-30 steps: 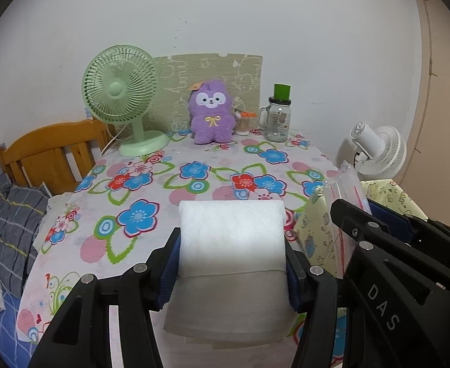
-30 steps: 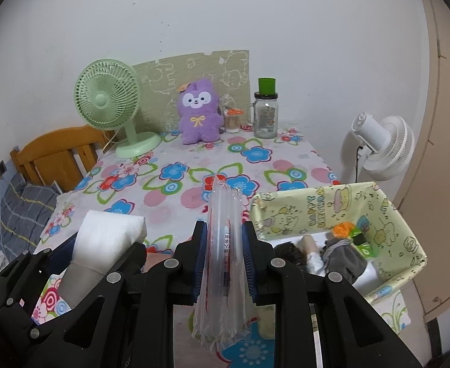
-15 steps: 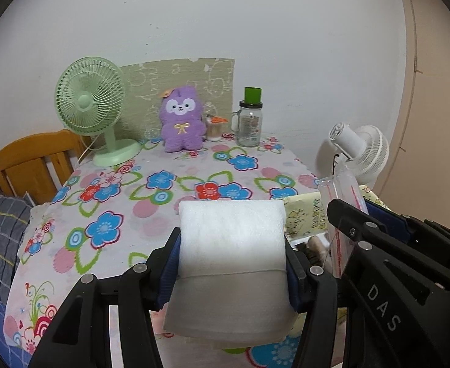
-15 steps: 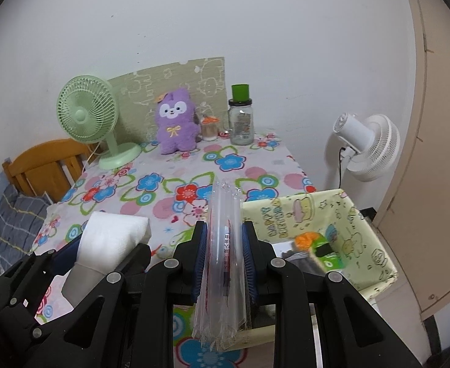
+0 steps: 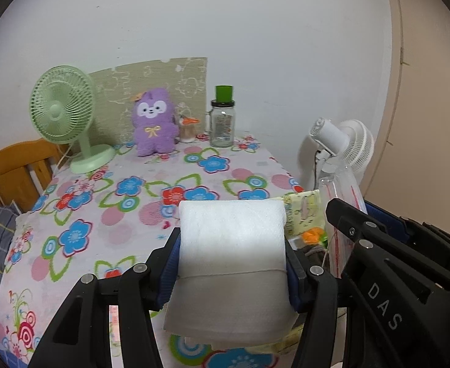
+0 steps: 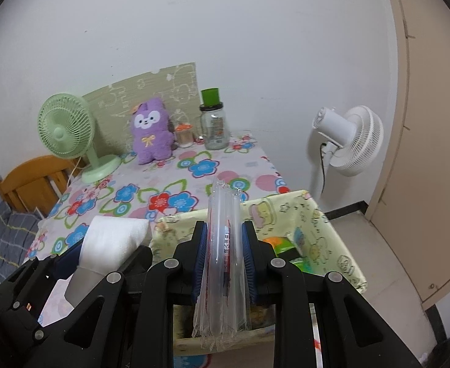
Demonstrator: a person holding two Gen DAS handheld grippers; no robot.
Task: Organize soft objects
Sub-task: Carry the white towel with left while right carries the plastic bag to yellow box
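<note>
Left wrist view: left gripper (image 5: 232,263) clamped from both sides on a white foam sheet (image 5: 231,239), folded into a thick pad, blue pads pressing on its 2 edges. Held in the air above the near part of the tabletop (image 5: 139,202) with the flower-pattern cloth, lower part of the sheet hanging down in front of the fingers. To the right, just beside, the right gripper (image 5: 352,214) with a clear plastic bag (image 5: 342,190) standing up from it.

Right wrist view: right gripper (image 6: 225,254) closed tight on the same clear plastic bag (image 6: 224,245), a flat bundle with red print, upright between the blue pads and hanging below them. Directly behind and under it, a yellow-green fabric box (image 6: 289,214) with cartoon print, open at the top, at the right edge of the tabletop (image 6: 169,190); inside, some orange and green soft things (image 6: 281,243), not clear what exactly. At the left, the foam sheet (image 6: 114,240) in the left gripper (image 6: 102,251).

At the far side of the tabletop: a green desk fan (image 5: 64,116), a purple plush toy (image 5: 154,122), a small jar with orange lid (image 5: 188,128), a glass bottle with green cap (image 5: 222,116). On the floor at the right, a white standing fan (image 6: 352,141). At the left, a wooden bed frame (image 5: 13,165).
</note>
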